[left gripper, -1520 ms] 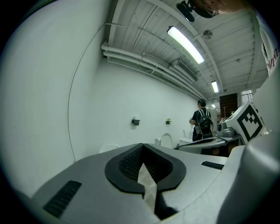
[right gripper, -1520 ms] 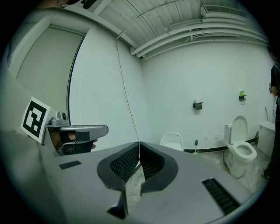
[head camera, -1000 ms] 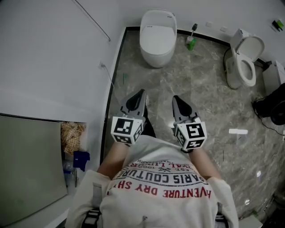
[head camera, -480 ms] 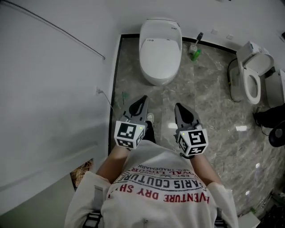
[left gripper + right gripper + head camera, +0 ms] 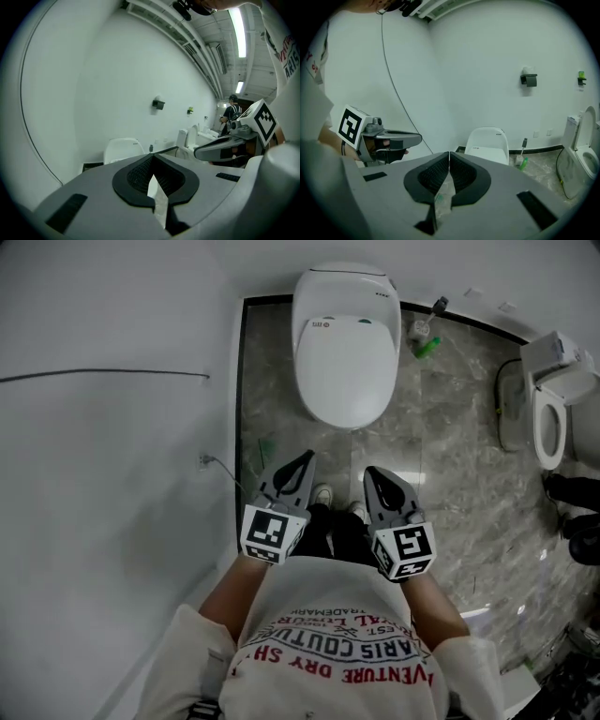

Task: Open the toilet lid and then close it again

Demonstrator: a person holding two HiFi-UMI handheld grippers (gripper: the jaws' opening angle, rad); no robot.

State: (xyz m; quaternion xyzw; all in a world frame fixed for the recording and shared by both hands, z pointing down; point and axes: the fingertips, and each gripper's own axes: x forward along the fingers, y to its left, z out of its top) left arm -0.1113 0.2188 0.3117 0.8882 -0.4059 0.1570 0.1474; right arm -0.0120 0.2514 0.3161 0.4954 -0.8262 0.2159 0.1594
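The grey marbled stone floor (image 5: 450, 465) carries the white oval ceramic toilet (image 5: 342, 287), backed against the white wall (image 5: 112, 474) with its smooth white lid (image 5: 345, 371) down. The grey left gripper (image 5: 307, 457) and grey right gripper (image 5: 368, 472) hang side by side just short of its front rim, apart from it. Each has its jaws pressed together on nothing.

Dim, desaturated pics; ceiling strip light (image 5: 239, 30) glares; fisheye edges w/ black vignette.
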